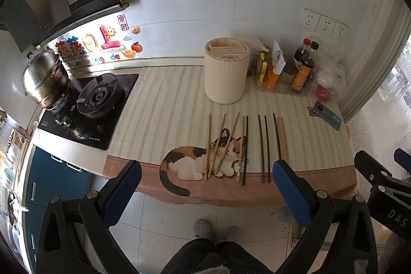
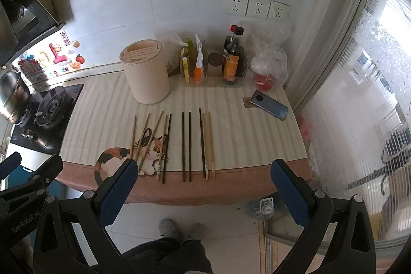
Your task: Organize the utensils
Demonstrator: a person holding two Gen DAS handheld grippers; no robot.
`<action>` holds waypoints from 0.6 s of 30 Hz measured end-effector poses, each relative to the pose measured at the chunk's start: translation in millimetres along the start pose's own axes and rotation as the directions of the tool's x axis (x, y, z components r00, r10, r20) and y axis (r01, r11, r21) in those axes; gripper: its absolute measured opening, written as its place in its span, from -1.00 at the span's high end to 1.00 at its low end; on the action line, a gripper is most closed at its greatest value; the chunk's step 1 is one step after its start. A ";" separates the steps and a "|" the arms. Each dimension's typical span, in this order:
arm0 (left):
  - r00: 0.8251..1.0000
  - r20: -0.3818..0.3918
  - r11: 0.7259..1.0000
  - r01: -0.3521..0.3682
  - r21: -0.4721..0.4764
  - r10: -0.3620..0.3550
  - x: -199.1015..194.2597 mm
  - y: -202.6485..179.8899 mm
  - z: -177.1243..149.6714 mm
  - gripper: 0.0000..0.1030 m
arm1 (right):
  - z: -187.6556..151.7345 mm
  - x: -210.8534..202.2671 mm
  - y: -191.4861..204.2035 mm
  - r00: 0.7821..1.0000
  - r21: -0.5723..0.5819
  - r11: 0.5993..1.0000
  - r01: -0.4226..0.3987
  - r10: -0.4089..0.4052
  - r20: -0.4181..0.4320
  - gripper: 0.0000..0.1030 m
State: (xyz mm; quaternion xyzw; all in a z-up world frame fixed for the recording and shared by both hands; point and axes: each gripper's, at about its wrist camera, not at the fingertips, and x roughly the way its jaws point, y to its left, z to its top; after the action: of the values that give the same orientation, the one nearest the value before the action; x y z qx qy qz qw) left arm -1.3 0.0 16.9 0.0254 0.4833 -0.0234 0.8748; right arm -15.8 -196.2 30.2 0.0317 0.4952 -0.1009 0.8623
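Note:
Several chopsticks lie in a row on the striped cat-print mat (image 1: 164, 104) (image 2: 102, 109): light wooden chopsticks (image 1: 208, 145) (image 2: 133, 135) on the left, dark chopsticks (image 1: 264, 148) (image 2: 186, 145) in the middle, a dark and light group (image 1: 281, 140) (image 2: 208, 143) on the right. A cream slotted utensil holder (image 1: 226, 73) (image 2: 145, 73) stands upright behind them. My left gripper (image 1: 205, 186) and my right gripper (image 2: 203, 186) both hang open in front of the counter's near edge, above the floor, holding nothing.
A gas stove (image 1: 87, 107) (image 2: 43, 114) with a steel pot (image 1: 45, 78) sits to the left. Sauce bottles (image 1: 303, 68) (image 2: 232, 58), packets and plastic bags crowd the back right. A phone (image 1: 328, 114) (image 2: 269, 104) lies at the right. A person's slippered feet (image 2: 179, 229) stand below.

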 end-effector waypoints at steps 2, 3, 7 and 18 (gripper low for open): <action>1.000 0.001 1.000 -0.002 -0.002 0.002 0.0 -0.7 -0.1 -1.00 | 0.1 -1.4 0.3 1.000 0.000 1.000 0.002 -0.002 0.003 -1.00; 1.000 0.001 1.000 -0.002 -0.001 0.002 -0.5 -1.3 0.5 -1.00 | 0.1 -2.3 0.8 1.000 -0.002 1.000 0.004 -0.004 0.005 -1.00; 1.000 0.004 1.000 -0.001 -0.001 0.001 -1.2 -1.8 0.9 -1.00 | 0.1 -3.7 1.5 1.000 -0.003 1.000 0.005 -0.005 0.008 -1.00; 1.000 0.014 1.000 0.003 0.002 -0.003 -5.9 -3.9 6.1 -1.00 | -0.5 -6.7 3.0 1.000 -0.002 1.000 -0.002 0.002 0.011 -1.00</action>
State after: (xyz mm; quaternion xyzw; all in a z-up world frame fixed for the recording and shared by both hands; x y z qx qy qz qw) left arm 0.4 -4.2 25.1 0.0254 0.4773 -0.0251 0.8780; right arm -18.8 -192.2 35.6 0.0310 0.4906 -0.0997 0.8651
